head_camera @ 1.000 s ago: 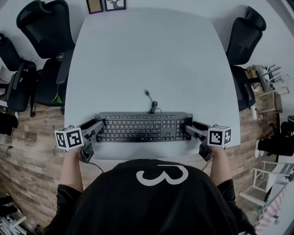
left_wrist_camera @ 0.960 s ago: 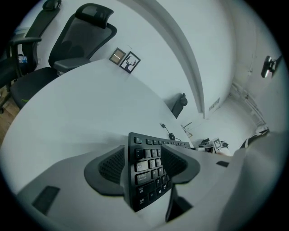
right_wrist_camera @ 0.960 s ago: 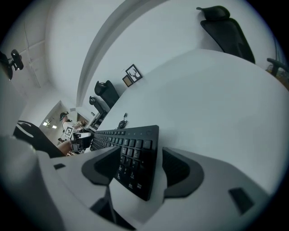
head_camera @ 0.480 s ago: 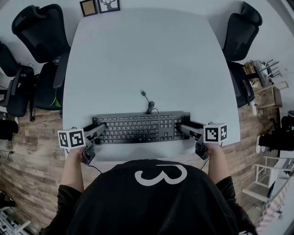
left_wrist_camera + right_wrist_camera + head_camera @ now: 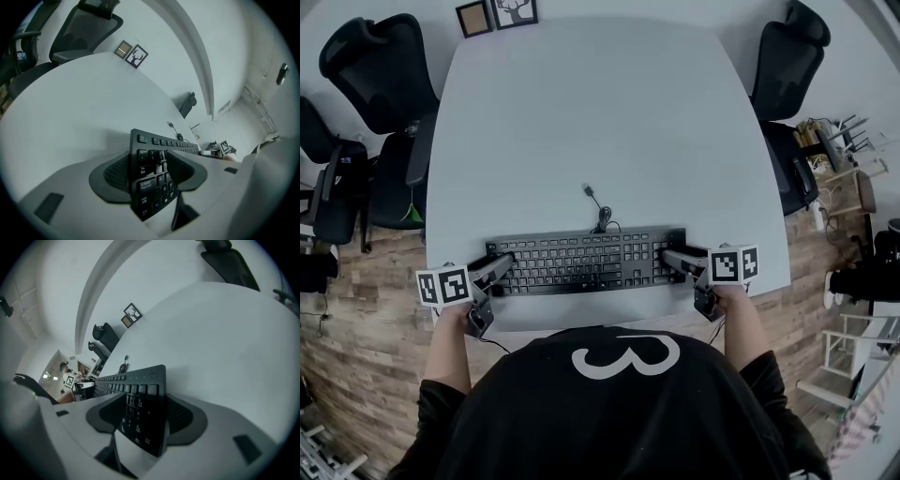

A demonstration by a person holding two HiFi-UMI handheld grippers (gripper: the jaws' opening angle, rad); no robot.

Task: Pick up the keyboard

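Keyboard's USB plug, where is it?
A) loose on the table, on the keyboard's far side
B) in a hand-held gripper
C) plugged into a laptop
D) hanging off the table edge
A: the USB plug lies free on the white table, with its cable coiled just beyond the keyboard.

The keyboard in front of me is black and full-size, keys facing up. It lies flat on the white table, close to the table edge nearest me and parallel to it, with the number pad toward the table's right side. Its cable (bunched in a small loop behind the back edge) trails toward the table's middle and ends in a loose plug.
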